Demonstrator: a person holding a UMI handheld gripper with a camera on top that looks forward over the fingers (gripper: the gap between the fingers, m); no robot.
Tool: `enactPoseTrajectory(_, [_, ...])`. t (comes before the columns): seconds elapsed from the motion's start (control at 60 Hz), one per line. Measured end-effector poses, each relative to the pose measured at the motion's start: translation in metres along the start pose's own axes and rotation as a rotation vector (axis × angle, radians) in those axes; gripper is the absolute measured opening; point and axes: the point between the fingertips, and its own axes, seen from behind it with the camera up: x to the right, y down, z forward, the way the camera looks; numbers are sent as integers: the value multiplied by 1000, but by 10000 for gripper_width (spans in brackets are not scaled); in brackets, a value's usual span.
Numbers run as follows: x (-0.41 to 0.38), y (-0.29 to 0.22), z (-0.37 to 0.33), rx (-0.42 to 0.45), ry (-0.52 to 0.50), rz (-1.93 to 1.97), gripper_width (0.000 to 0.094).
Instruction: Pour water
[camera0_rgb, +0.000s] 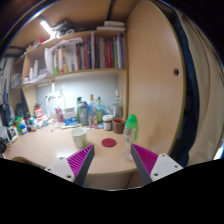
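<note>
My gripper (112, 150) is open above the front of a light wooden desk (50, 152), and nothing is between its magenta pads (82, 162). A clear bottle with a green top (129, 138) stands upright just ahead of the right fingertip, close to its inner side. Ahead of the gap between the fingers, a small round red coaster (109, 143) lies flat on the desk. A pale cup (80, 138) stands beyond the left fingertip, apart from it. I cannot tell whether the cup or the bottle has water in it.
Several bottles and jars (92, 110) line the back of the desk, with more at the left end (20, 126). Above them is a bookshelf (88, 52). A tall wooden cabinet side (155, 75) rises at the right. A lamp (48, 28) glows up left.
</note>
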Motion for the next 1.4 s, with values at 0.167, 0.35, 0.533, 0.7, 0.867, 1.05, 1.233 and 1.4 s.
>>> enactPoseTrajectory(0.167, [61,17,110,67,15,21,819])
enactPoseTrajectory(0.35, [74,37,206,97,-17,-66,819])
enactPoseTrajectory(0.533, [82,42,254,121,9,-52,481])
enactPoseTrajectory(0.7, [88,43,264,107,87,-8,381])
enactPoseTrajectory(0.867, [65,19,267,44,62,-89,366])
enactPoseTrajectory(1.05, [16,-85,272,126,56,-599,342])
enactPoseTrajectory(1.233, [-36,-141,318,176,138,-1424,340])
enactPoseTrajectory(1.4, [-81,-139,351,212,159,-2038,339])
